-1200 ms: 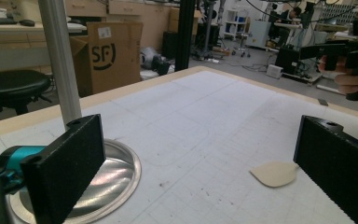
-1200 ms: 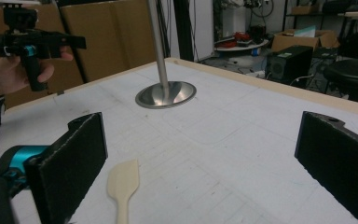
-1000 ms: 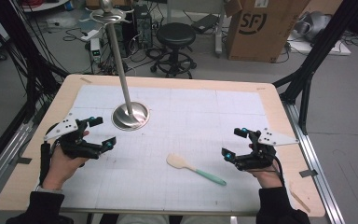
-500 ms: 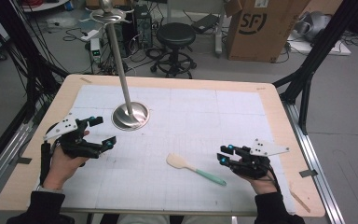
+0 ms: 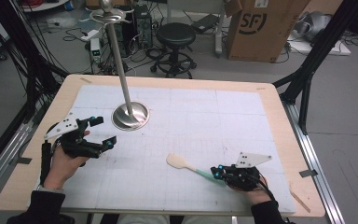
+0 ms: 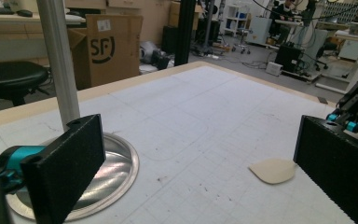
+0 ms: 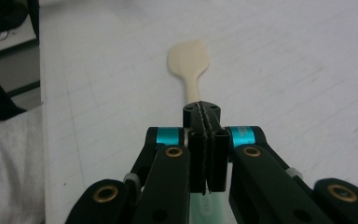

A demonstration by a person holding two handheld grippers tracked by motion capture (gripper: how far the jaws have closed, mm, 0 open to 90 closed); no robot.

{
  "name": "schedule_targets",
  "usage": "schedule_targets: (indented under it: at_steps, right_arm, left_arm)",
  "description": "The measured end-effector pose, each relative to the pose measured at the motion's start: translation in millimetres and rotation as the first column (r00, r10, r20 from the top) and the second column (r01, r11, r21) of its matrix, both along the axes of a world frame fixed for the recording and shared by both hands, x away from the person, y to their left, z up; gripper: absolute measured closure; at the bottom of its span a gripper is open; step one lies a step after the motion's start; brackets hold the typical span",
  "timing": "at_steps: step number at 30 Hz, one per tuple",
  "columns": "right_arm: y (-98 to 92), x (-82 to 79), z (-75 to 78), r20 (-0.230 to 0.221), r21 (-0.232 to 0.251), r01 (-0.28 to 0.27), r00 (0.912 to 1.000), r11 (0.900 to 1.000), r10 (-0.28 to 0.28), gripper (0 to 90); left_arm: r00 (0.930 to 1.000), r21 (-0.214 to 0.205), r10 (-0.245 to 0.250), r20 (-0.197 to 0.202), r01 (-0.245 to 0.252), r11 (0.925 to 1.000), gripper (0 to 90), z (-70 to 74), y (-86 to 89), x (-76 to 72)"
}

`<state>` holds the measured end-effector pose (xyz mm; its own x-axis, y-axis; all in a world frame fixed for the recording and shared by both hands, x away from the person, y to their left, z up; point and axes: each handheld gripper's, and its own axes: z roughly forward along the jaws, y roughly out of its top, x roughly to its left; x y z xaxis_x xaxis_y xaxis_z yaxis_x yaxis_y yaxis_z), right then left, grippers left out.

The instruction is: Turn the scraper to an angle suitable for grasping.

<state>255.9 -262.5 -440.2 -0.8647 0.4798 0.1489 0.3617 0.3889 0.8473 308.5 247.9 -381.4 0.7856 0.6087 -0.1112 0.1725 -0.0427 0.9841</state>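
the right claw (image 7: 204,140) is clenched on the spatula (image 7: 189,63) handle, blade ahead on the table, so lifting looks left; the left claw (image 5: 98,131) is released.

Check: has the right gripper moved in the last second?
Yes. The right gripper has moved left along the table's near edge toward the spatula, and its fingers are now closed on the green handle; the spatula itself hasn't shifted.

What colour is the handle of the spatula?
Pale green handle on the spatula; clearest in the high view.
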Motion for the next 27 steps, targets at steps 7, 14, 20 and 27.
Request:
schedule_targets:
  at_steps: [7,14,20,27]
  right_arm:
    - [8.6,-3.2,-6.9,-0.036,-0.045,-0.050,0.9982,0.9978,0.048,89.8]
    - [11.7,-3.8,-10.2,-0.061,-0.102,-0.067,0.9963,0.9925,0.061,89.9]
    - [12.3,-1.0,-10.9,-0.065,-0.139,-0.054,0.9968,0.9888,0.046,90.0]
    - [5.1,6.8,-10.4,-0.025,-0.164,0.039,0.9987,0.9856,-0.044,90.0]
  left_arm:
    - [1.0000,0.006,0.001,-0.001,-0.001,1.0000,2.6,-0.2,0.0,0.2]
    - [1.0000,0.006,-0.006,-0.003,0.006,1.0000,2.6,-0.7,-0.8,0.1]
    - [1.0000,0.010,-0.004,-0.005,0.004,0.9999,2.6,-0.7,-0.8,0.1]
    - [1.0000,0.014,-0.008,-0.006,0.008,0.9999,2.6,-1.3,-1.9,0.5]
